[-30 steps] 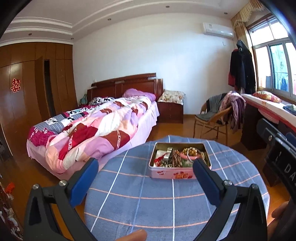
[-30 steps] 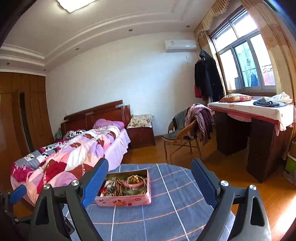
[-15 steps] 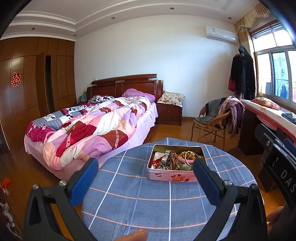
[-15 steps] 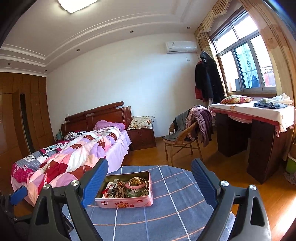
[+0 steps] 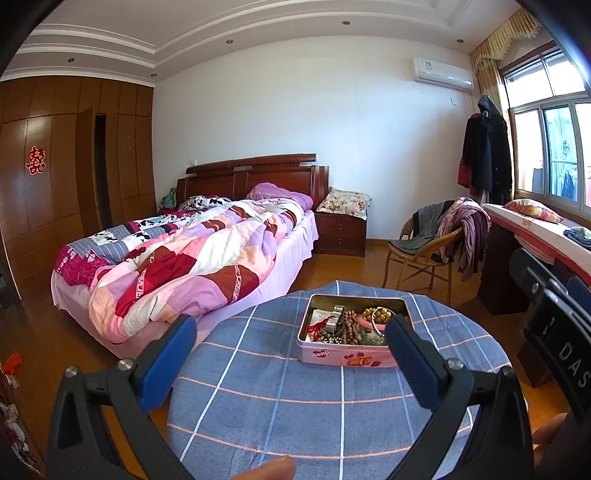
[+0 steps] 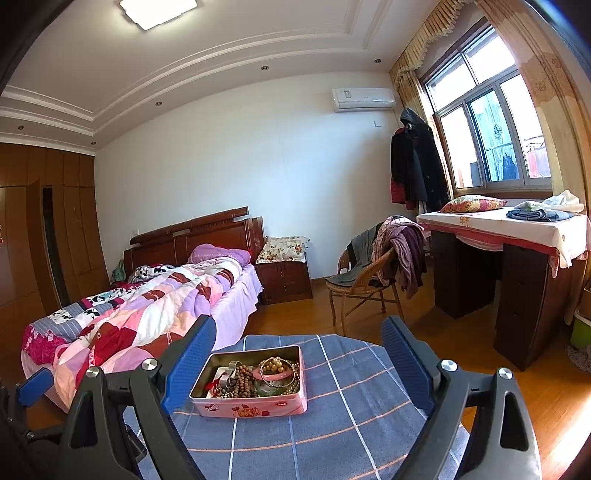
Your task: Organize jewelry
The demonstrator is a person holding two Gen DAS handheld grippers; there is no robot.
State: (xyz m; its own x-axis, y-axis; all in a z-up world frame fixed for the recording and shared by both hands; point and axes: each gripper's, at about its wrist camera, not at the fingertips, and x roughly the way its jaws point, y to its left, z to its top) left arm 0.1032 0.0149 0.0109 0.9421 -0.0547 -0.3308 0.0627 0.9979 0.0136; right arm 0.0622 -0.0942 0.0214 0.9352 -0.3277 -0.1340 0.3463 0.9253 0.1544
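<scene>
Left jaws: left gripper [image 5: 288, 345] has its blue pads spread wide with nothing between them but cloth; its fingers [image 5: 166, 360] hang over the near edge of the desk.
Right jaws: right gripper [image 6: 297, 356] is equally spread, pinching nothing, held just above the cloth.
Ahead of left jaws: pink tin [image 5: 349, 356] sits a little beyond the right-hand pad, which overlaps the tin's right corner in the left wrist view; touching or not cannot be told.
Ahead of right jaws: same pink tin [image 6: 255, 404] lies between the pads, nearer the left-hand one, apart from both.
Tin contents: jewelry [image 5: 351, 326] heaped inside, with brown bead strings, golden beads, a pink bangle, a metal band, a red tassel; lid off.
Under the jaws: round desk [image 5: 295, 406] covered by a blue checked cloth with white and pink lines.
Only in left wrist view: a fingertip [image 5: 266, 470] at the bottom edge, the black body of the other gripper at the right rim, a red paper emblem [image 5: 36, 165] on the wardrobe far left.
Only in right wrist view: ceiling lamp [image 6: 159, 11], the whole draped side table [image 6: 506, 229] with folded clothes, a blue pad of the other gripper at lower left.
Beyond the desk, both views: bed [image 5: 192, 258] with patchwork quilt to the left, wicker chair [image 6: 364, 284] hung with clothes to the right, dark coat [image 6: 417, 166] by the window.
</scene>
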